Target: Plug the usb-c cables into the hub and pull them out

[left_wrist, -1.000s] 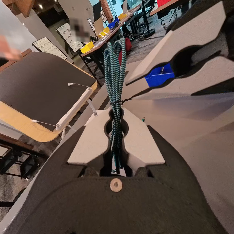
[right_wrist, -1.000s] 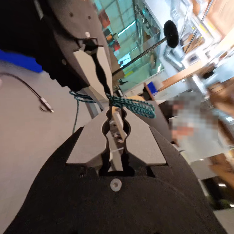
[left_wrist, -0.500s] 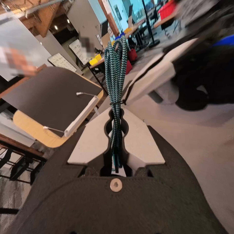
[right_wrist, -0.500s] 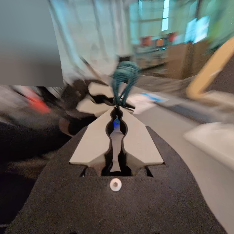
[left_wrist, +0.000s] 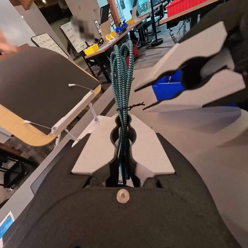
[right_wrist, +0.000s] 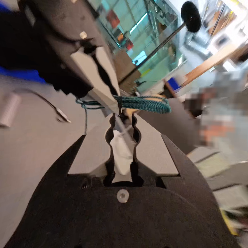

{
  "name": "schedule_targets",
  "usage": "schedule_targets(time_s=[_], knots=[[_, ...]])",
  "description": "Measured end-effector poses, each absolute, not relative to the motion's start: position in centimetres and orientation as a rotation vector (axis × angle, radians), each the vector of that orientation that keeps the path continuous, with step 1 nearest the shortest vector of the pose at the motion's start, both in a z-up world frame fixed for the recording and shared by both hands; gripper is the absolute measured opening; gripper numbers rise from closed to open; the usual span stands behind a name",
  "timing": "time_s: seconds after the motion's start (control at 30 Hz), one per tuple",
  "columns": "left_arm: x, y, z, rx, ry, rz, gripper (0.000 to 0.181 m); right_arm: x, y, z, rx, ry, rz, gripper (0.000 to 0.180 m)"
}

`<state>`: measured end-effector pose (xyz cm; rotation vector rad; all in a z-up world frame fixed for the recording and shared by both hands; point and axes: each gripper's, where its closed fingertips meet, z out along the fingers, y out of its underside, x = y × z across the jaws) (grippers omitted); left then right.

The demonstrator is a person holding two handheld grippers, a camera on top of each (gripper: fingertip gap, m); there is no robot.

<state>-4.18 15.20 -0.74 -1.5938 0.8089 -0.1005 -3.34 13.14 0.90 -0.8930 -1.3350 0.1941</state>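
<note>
Left gripper (left_wrist: 123, 118) pinching teal cable bundle (left_wrist: 122, 75) | right gripper (left_wrist: 138, 98) spread beside twist tie (left_wrist: 135, 104) | blue bin (left_wrist: 166, 89) behind

I see two whiteboards (left_wrist: 46, 44) with hand writing on them. I see black-and-white square signs (left_wrist: 111, 19) on a far desk. A paper (left_wrist: 6, 226) with print sits at my table's edge.

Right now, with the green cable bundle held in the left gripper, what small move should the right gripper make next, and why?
Probably ease the right gripper forward and close on the black twist tie. The left gripper is shut on the cable bundle, the tie's free end sticks out toward the open right fingers, and the cable cannot be plugged while tied.
</note>
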Motion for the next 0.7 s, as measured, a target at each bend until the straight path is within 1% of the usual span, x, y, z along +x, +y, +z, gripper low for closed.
schedule_targets(time_s=[0.07,0.17,0.23,0.3,0.33,0.4,0.43,0.5,0.53,0.57,0.63,0.67,0.7], knots=[[-3.9,15.3,-0.8,-1.606,0.812,-0.101,0.003,-3.9,12.9,0.7,-0.78,-1.392,-0.031,0.018],[-3.5,15.3,-0.9,-1.616,0.824,-0.099,0.003,-4.2,13.2,0.8,-0.72,-1.398,-0.19,0.002],[-3.6,15.3,-1.0,-1.618,0.828,-0.083,0.003,-4.4,13.2,0.7,-0.717,-1.408,-0.204,0.0],[-3.7,15.3,-1.1,-1.612,0.832,-0.074,0.003,-4.4,13.2,0.5,-0.774,-1.414,-0.124,0.0],[-3.7,15.2,-1.0,-1.599,0.832,-0.061,0.003,-4.5,13.1,0.5,-0.854,-1.398,0.007,0.0],[-3.7,15.0,-0.6,-1.562,0.831,-0.039,0.004,-4.5,12.8,0.7,-1.083,-1.325,0.463,0.0],[-3.7,14.8,-0.1,-1.529,0.827,-0.039,0.004,-4.5,12.3,1.1,-1.212,-1.246,0.807,0.0],[-3.3,14.4,1.0,-1.476,0.823,-0.038,0.004,-4.1,11.6,2.5,-1.396,-0.974,1.641,0.0],[-3.4,14.6,0.9,-1.49,0.827,0.003,0.004,-4.0,11.7,2.5,-1.425,-0.849,1.912,0.0],[-3.6,14.9,0.7,-1.498,0.837,0.05,0.004,-4.2,11.8,2.1,-1.424,-0.779,2.025,0.0],[-3.5,14.9,0.3,-1.511,0.839,0.009,0.004,-4.2,11.8,1.8,-1.381,-0.765,2.002,0.0],[-3.5,15.0,0.0,-1.531,0.829,-0.026,0.004,-4.2,11.8,1.6,-1.37,-0.82,1.881,0.007],[-3.7,15.0,-0.1,-1.541,0.821,-0.042,0.004,-4.1,12.1,1.5,-1.363,-0.875,1.702,0.027]])
